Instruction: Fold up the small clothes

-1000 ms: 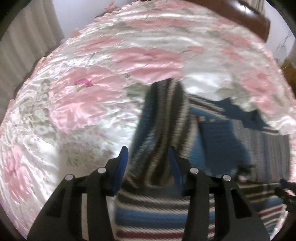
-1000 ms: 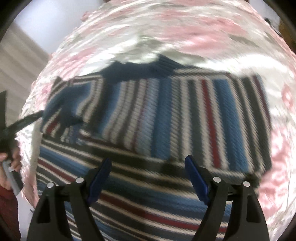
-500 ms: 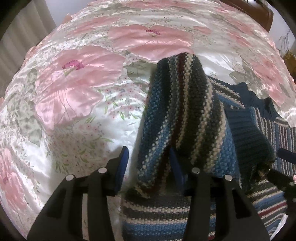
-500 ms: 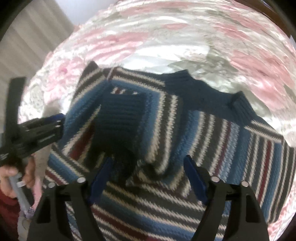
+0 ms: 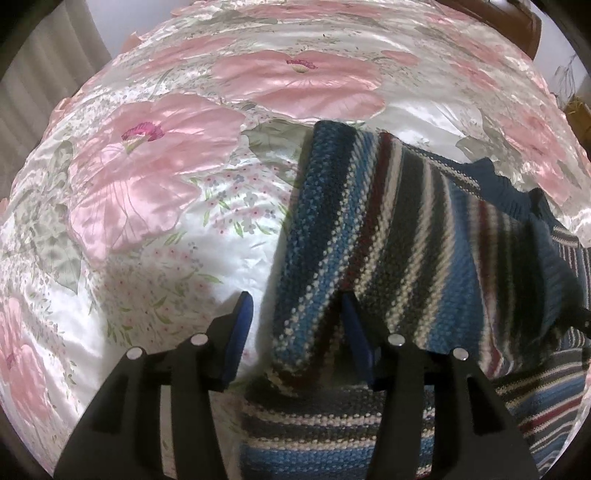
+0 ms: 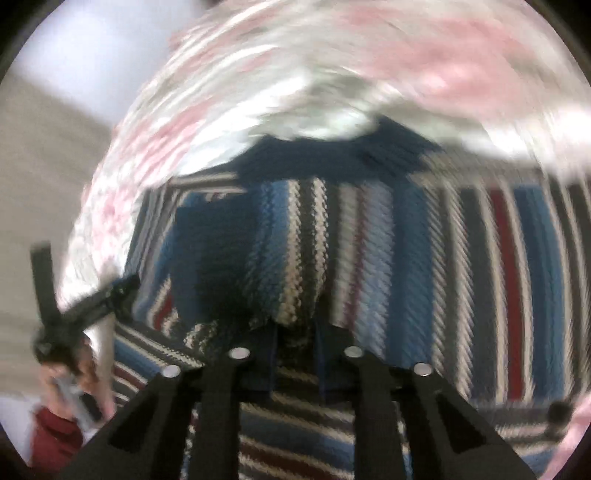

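A striped knit sweater (image 5: 424, 432) in blue, white, dark grey and red lies on the flowered bedspread (image 5: 155, 177). One sleeve (image 5: 369, 229) is lifted and drawn across towards the body. My left gripper (image 5: 295, 314) is open, and the sleeve's lower edge hangs between its blue fingertips (image 5: 240, 317). In the blurred right wrist view, my right gripper (image 6: 295, 332) is shut on a bunch of the sleeve (image 6: 288, 258) near its dark blue cuff (image 6: 218, 251). The navy collar (image 6: 332, 155) lies beyond it. The left gripper (image 6: 88, 302) shows at the left there.
The satin bedspread (image 6: 258, 74) with big pink flowers spreads wide to the left and far side of the sweater. A dark wooden headboard (image 5: 517, 22) is at the far right. A hand and red sleeve (image 6: 55, 435) hold the left gripper's handle.
My right gripper has gone from wide open to shut on the sleeve and is moving, blurring its view. The sleeve has risen and swung over towards the body. The left gripper stays open.
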### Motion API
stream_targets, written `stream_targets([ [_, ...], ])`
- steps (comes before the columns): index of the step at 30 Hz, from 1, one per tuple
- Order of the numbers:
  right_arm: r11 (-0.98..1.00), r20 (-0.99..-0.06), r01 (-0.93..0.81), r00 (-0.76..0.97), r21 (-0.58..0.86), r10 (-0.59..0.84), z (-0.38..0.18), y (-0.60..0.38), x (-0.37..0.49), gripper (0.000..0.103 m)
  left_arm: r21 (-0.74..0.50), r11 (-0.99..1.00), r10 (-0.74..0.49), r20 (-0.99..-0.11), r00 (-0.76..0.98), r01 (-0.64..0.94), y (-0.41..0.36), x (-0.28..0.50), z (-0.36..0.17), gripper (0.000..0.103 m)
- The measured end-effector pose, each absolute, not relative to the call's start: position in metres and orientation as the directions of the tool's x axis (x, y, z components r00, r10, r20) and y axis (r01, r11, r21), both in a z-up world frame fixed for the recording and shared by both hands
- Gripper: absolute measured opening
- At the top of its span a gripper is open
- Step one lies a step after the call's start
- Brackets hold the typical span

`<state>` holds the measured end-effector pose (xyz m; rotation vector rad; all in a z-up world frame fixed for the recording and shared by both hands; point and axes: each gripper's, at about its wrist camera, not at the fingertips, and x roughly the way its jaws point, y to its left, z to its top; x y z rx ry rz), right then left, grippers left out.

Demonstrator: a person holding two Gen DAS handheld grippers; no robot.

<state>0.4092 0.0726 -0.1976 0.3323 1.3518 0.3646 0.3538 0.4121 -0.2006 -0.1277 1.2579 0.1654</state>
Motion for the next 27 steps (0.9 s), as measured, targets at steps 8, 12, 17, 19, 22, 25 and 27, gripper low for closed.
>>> stream_targets([
  [8, 0.936, -0.909, -0.013, 0.234, 0.351, 0.344, -0.191, 0.022, 0.388, 0.04, 0.031, 0.981, 0.093, -0.942, 0.323, -0.191, 0.402, 0.352, -0.189, 0.047],
  [12, 0.937, -0.898, -0.124, 0.272, 0.325, 0.348, -0.158, 0.06, 0.4, 0.054, 0.035, 0.987, 0.092, -0.922, 0.375, -0.155, 0.392, 0.351, -0.164, 0.048],
  [17, 0.942, -0.912, -0.254, 0.289, 0.219, 0.29, -0.141, 0.119, 0.42, 0.063, 0.013, 0.988, 0.07, -0.924, 0.377, -0.151, 0.394, 0.354, -0.15, 0.049],
  [19, 0.928, -0.918, -0.299, 0.255, 0.223, 0.303, -0.145, 0.137, 0.425, 0.064, 0.015, 0.986, 0.077, -0.926, 0.37, -0.169, 0.398, 0.354, -0.15, 0.05],
  [22, 0.917, -0.935, -0.329, 0.191, 0.226, 0.3, -0.164, 0.167, 0.437, 0.065, 0.001, 0.982, 0.071, -0.93, 0.36, -0.191, 0.405, 0.352, -0.154, 0.05],
  [25, 0.921, -0.953, -0.343, 0.167, 0.186, 0.254, -0.185, 0.189, 0.437, 0.067, 0.009, 0.98, 0.079, -0.934, 0.349, -0.197, 0.41, 0.348, -0.159, 0.05],
  [27, 0.925, -0.965, -0.351, 0.155, 0.146, 0.211, -0.201, 0.2, 0.437, 0.07, 0.013, 0.981, 0.082, -0.935, 0.345, -0.196, 0.412, 0.347, -0.162, 0.05],
])
